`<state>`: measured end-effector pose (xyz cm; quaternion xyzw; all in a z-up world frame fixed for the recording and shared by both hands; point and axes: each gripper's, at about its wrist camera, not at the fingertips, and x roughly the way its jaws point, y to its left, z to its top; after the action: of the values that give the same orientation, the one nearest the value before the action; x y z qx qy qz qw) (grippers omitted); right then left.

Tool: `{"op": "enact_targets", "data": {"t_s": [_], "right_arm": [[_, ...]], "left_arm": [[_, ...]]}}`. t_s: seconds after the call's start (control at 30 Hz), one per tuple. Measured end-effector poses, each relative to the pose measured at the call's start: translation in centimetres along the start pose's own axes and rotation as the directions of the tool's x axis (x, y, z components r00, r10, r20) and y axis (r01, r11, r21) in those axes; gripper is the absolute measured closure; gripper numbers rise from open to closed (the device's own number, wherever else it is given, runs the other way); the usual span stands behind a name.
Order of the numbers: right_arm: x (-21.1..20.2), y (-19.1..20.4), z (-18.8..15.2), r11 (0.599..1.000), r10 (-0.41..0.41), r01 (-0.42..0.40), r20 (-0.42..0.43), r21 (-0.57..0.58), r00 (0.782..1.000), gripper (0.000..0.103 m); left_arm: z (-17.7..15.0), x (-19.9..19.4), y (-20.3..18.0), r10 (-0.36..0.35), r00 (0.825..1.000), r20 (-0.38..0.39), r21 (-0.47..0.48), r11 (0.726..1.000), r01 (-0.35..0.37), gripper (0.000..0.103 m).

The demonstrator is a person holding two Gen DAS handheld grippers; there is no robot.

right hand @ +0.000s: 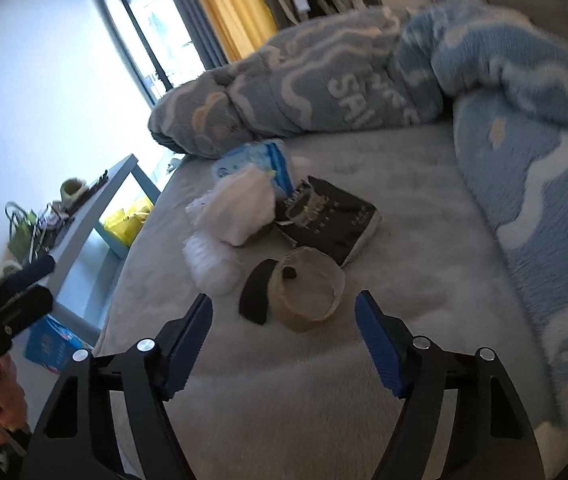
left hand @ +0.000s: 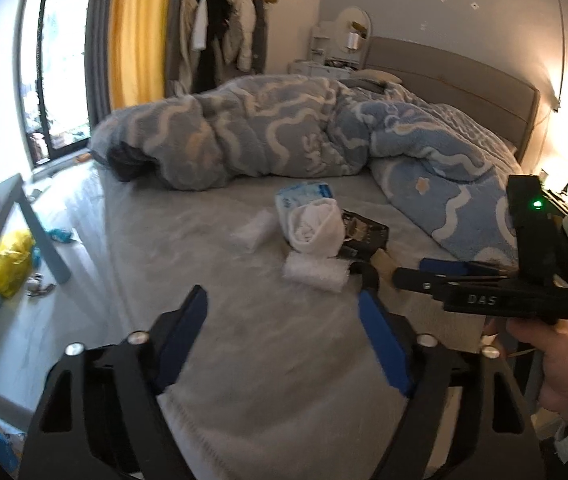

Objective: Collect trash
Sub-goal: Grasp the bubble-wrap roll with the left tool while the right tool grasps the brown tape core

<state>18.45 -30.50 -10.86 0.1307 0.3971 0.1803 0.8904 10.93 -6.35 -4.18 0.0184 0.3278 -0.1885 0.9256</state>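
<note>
Right wrist view: right tongs [right hand: 284, 304] apart, empty, near paper cup [right hand: 311, 294] mid-bed [right hand: 424, 208]; left tongs [left hand: 284, 300] apart, empty.

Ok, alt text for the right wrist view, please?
The right claw, jaws open and empty, points at a round beige paper cup lying on a grey bed sheet. Behind the cup sit a black packet, white crumpled tissues and a blue-and-white plastic pack, with a blue patterned duvet beyond.

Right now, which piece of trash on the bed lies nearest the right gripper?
The tan paper cup on its side, open mouth toward the right gripper. The black packet and white tissue wads lie farther off.
</note>
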Motion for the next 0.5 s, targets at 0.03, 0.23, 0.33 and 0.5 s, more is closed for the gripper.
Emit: {"op": "enact_targets", "data": {"t_s": [0.03,0.23,0.33,0.5], "right_arm": [[0.3,-0.3,0.1,1.0,0.006,-0.006,-0.001,0.014,1.0,0.03],[2.0,-1.0,0.1,0.996,0.049,-0.048,-0.02,0.073,0.999,0.03],[2.4,-1.2,0.3,0.995,0.054,-0.052,-0.02,0.087,0.998,0.033],[2.6,-1.7,0.8,0.988,0.091,-0.09,-0.006,0.126,0.996,0.039]], "left_arm": [[0.2,0.6,0.0,-0.02,1.0,-0.013,-0.007,1.0,0.02,0.033],[0.4,2.4,0.3,-0.058,0.997,-0.042,-0.033,0.998,0.056,0.035],[0.8,2.8,0.0,-0.07,0.997,-0.044,-0.038,0.997,0.068,0.034],[1.6,3.5,-1.0,-0.122,0.992,-0.038,-0.01,0.993,0.121,0.024]]}}
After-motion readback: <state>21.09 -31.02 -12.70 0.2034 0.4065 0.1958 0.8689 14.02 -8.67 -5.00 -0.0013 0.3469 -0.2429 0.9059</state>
